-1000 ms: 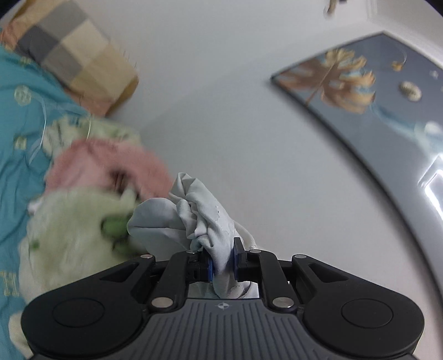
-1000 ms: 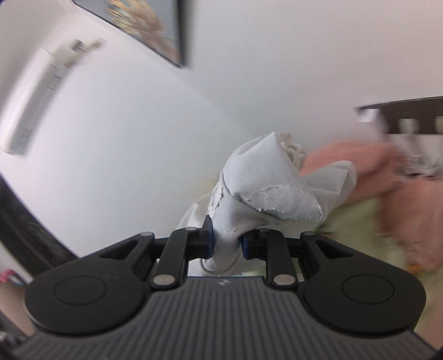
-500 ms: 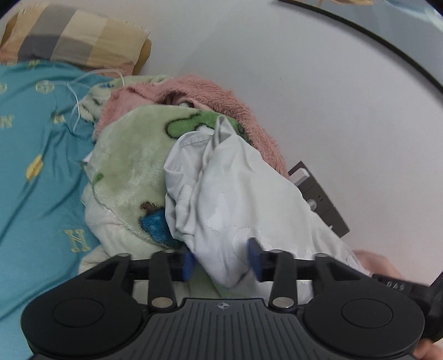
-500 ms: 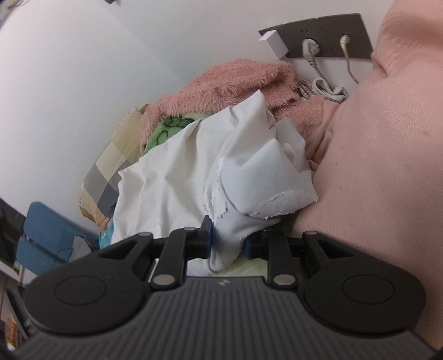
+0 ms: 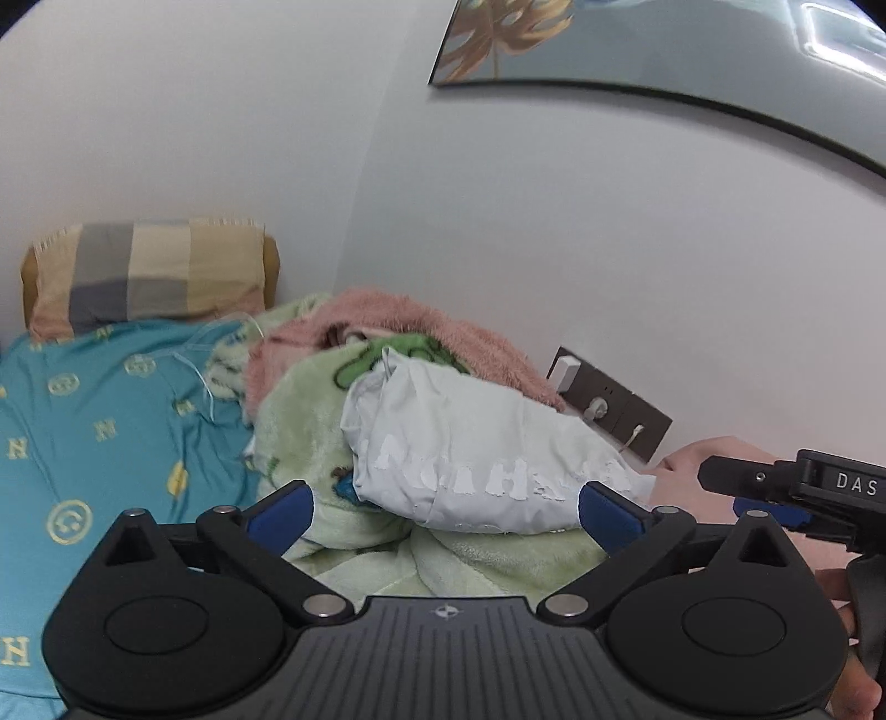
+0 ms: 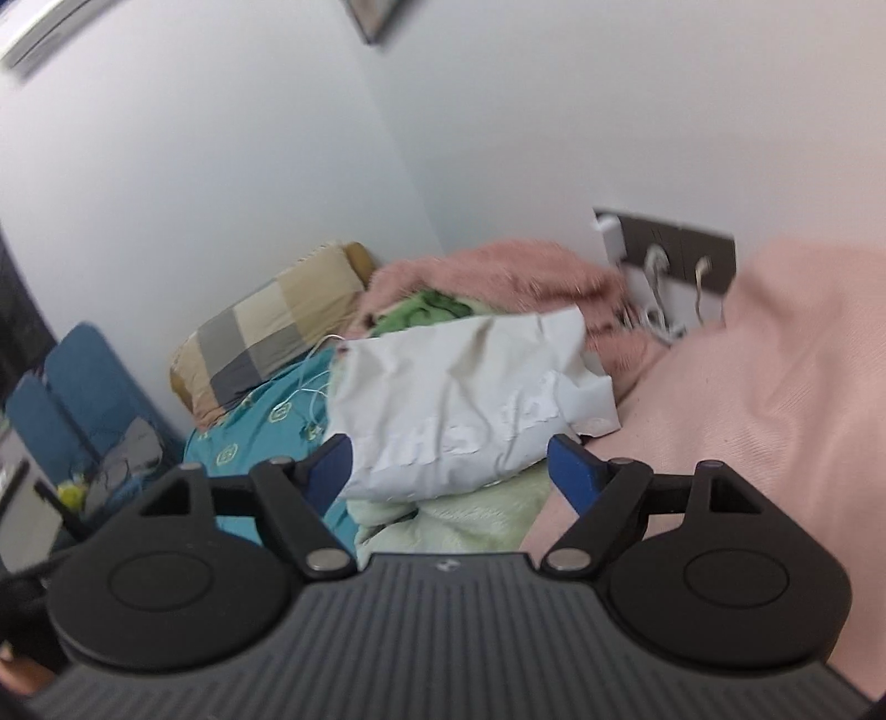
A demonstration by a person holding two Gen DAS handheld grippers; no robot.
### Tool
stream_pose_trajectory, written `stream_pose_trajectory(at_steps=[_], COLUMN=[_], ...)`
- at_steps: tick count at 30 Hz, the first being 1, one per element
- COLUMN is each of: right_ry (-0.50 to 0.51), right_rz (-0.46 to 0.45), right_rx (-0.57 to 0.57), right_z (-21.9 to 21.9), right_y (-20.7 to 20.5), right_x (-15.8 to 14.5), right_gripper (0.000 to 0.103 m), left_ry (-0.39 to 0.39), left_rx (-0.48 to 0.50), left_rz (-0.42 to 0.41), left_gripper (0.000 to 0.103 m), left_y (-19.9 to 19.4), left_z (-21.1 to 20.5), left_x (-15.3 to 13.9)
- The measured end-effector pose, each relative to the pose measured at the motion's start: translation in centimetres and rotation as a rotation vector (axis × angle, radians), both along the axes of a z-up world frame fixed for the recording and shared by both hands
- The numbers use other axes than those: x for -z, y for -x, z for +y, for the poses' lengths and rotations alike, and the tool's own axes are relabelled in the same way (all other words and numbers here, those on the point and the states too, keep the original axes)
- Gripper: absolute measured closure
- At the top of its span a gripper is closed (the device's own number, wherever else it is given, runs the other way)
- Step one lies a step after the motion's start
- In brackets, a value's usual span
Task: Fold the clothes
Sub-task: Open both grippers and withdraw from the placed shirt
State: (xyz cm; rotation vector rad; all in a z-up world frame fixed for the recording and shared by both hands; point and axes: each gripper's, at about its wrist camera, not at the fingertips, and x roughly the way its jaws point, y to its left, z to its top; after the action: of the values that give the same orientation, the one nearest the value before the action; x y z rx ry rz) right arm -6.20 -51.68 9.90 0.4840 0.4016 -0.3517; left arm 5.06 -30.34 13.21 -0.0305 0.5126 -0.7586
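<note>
Both grippers stand wide, jaws opening at this moment, nothing pinched in either. Left gripper (image 5: 443, 512): blue pads spread far apart, pointing somewhat downward at the pile on the bed. Right gripper (image 6: 449, 468): likewise spread, tilted down at the same pile, picture a little blurred. From the left wrist view the right gripper (image 5: 775, 498) shows at the right edge, with a hand (image 5: 698, 471) behind it and fingers wrapped round its grip lower down.

White T-shirt (image 5: 476, 459) lies bunched on top of a green fleece blanket (image 5: 310, 437), worn white lettering facing up. It sits in the gap framed by the left pads but beyond them; no pad presses it. In the right wrist view the shirt (image 6: 459, 399) also lies between and just beyond the pads, free of both (whether its near edge brushes the left pad cannot be told).

Around: a fuzzy pink blanket (image 5: 421, 327) is heaped behind the green one, against the wall. A teal sheet (image 5: 111, 421) with gold letters covers the bed to the left; a checked pillow (image 5: 149, 271) leans at the wall corner. A dark wall socket panel (image 5: 614, 404) with plugs sits just right of the pile. A pale pink cover (image 6: 775, 387) fills the right of the right wrist view. A framed leaf picture (image 5: 609, 44) hangs above. Blue chairs (image 6: 72, 399) stand beyond the bed's far side.
</note>
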Motion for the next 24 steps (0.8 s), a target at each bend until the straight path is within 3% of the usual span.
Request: stream_pose_trajectory(at_steps=[4,11,14,24], right_ry=[0.078,0.298,0.318,0.341], right_rz=[-0.044,-0.075,-0.089,-0.091], right_rx=[-0.023,-0.003,-0.012,-0.001], right_z=[3.0,8.0,9.3,11.5], right_y=[2.7,6.4,7.2,6.6], right_x=[-0.5,1.3,2.1,2.9], right_gripper=[0.024,0.024,0.024,0.024], left_ry=[-0.016,0.015,-0.006,-0.011], left_rx=[-0.026,-0.075,-0.097,-0.091], left_rz=[-0.100,-0.179,-0.215,-0.209], left_gripper=[0.000,0.000,0.000,0.000], left_y=[4.8,10.3,11.3,11.1], left_z=[2.4,5.7,6.0,7.2], left_x=[-0.8,0.3,1.1,3.7])
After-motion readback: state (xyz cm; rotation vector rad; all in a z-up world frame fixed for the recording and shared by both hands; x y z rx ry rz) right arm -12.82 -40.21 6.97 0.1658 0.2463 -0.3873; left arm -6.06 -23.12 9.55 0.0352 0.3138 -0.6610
